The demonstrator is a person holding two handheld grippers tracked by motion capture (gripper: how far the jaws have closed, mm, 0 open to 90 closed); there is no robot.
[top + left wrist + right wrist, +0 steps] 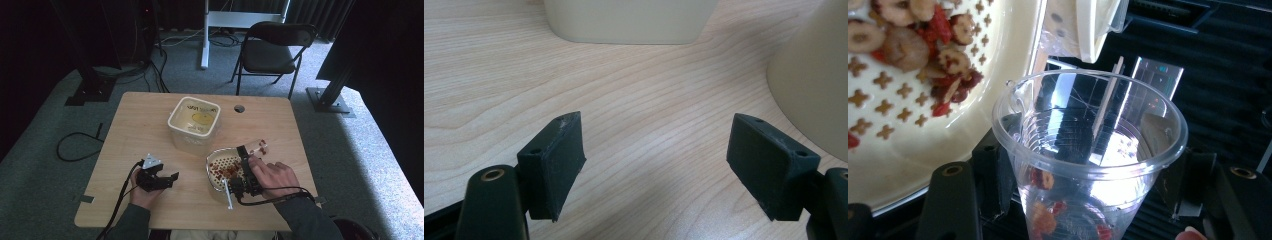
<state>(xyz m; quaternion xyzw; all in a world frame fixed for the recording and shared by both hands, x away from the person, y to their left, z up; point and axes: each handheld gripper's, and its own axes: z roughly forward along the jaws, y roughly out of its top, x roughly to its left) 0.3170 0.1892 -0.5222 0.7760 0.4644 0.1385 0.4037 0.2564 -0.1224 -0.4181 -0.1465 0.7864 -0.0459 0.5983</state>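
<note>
- Wooden table point(140, 130) carries everything; in the high view its near edge is partly covered by my forearms.
- Cream square tub point(194, 123) stands open at mid-table with a yellow disc inside; my left gripper view cuts it off at the top, leaving just its lower wall point(629, 22).
- Pale perforated strainer bowl point(220, 170) sits just in front of the tub, holding red and tan dried fruit pieces; my right gripper view shows one part of it point(923, 135), with the fruit at the upper left running out of the picture.
- My right gripper point(248, 161) lies over the bowl's right side, jaws closed around a clear plastic cup point(1088, 150). A few fruit pieces lie in the cup's bottom, which is cut off below. From above, the cup point(260, 146) is small and hard to make out.
- My left gripper point(654, 165) rests low over bare wood at the near left, jaws standing apart with nothing between them.
- White stick-like piece point(228, 195) lies by the bowl's near edge; I cannot tell what it is.
</note>
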